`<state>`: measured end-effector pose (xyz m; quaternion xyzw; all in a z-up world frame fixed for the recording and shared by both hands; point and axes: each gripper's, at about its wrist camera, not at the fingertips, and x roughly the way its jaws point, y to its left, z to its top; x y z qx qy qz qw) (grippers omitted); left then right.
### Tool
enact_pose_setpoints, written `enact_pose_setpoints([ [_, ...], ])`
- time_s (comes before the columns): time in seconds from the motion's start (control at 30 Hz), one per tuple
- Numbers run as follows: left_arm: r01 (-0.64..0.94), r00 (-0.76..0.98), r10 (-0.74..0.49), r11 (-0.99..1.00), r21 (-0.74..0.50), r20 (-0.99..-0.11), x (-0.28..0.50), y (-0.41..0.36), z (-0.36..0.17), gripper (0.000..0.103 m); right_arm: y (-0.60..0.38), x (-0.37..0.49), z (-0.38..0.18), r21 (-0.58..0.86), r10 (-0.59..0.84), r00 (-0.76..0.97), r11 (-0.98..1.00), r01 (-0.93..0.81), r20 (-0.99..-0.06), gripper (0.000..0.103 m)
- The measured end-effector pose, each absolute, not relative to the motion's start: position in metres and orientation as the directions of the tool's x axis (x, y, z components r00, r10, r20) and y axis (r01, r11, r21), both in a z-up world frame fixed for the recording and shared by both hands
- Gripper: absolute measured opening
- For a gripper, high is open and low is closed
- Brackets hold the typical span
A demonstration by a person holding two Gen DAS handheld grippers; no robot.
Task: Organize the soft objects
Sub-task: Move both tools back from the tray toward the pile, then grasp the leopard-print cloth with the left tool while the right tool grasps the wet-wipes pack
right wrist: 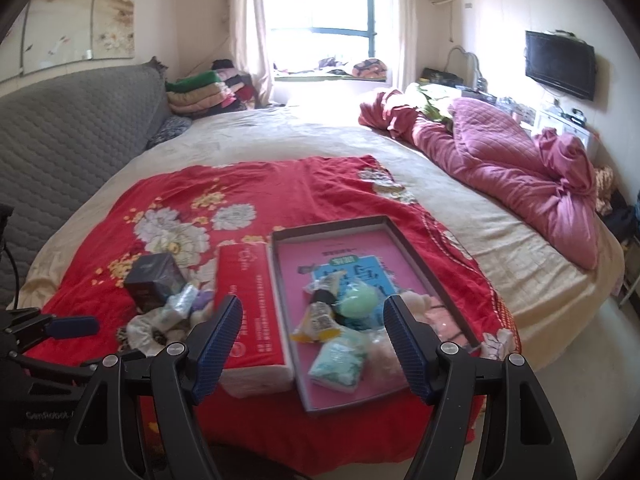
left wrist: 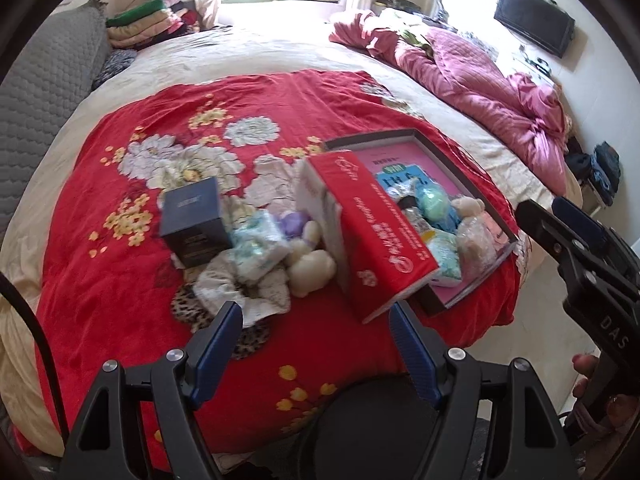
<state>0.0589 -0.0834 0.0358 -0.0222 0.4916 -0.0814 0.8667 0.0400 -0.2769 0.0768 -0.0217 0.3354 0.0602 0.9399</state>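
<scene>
— Red floral blanket (right wrist: 320,184) covered the bed ahead of both your tools. Where were the soft things?

— Some lay in the shallow tray (right wrist: 404,240) just ahead of your right tool (right wrist: 312,316): a green ball (right wrist: 360,300), a pale tissue pack (right wrist: 340,360) and a fuzzy toy. Others sat heaped ahead of your left tool (left wrist: 316,324), to its left: a cream plush (left wrist: 312,268), a second tissue pack (left wrist: 260,248) and a crumpled cloth (left wrist: 240,292), beside a dark box (left wrist: 196,220).

— And between them?

— A red carton (left wrist: 376,232), leaning against the tray's edge.

— The tools?

— Both were spread wide, nothing between their fingers.
</scene>
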Motion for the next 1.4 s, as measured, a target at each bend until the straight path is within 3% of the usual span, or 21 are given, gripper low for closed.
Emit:
enact_pose_setpoints([
  [0.47, -0.024, 0.489, -0.117, 0.989, -0.148, -0.864, 0.042, -0.004, 0.018, 0.075, -0.223, 0.035, 0.080, -0.009, 0.184, 0.745, 0.969, -0.247, -0.642, 0.074],
  [0.87, -0.090, 0.460, -0.113, 0.981, -0.173, -0.881, 0.040, 0.027, -0.004, 0.075, -0.201, 0.032, 0.074, -0.030, 0.208, 0.724, 0.953, -0.301, -0.658, 0.074],
  [1.13, -0.073, 0.454, -0.180, 0.969, -0.238, -0.873, 0.056, 0.027, -0.020, 0.078, -0.187, 0.037, 0.056, -0.049, 0.208, 0.696, 0.943, -0.330, -0.687, 0.074],
  [1.4, -0.116, 0.390, -0.176, 0.964, -0.238, -0.904, 0.067, 0.035, -0.060, 0.078, -0.170, 0.051, 0.043, -0.080, 0.194, 0.678, 0.933, -0.351, -0.709, 0.074],
])
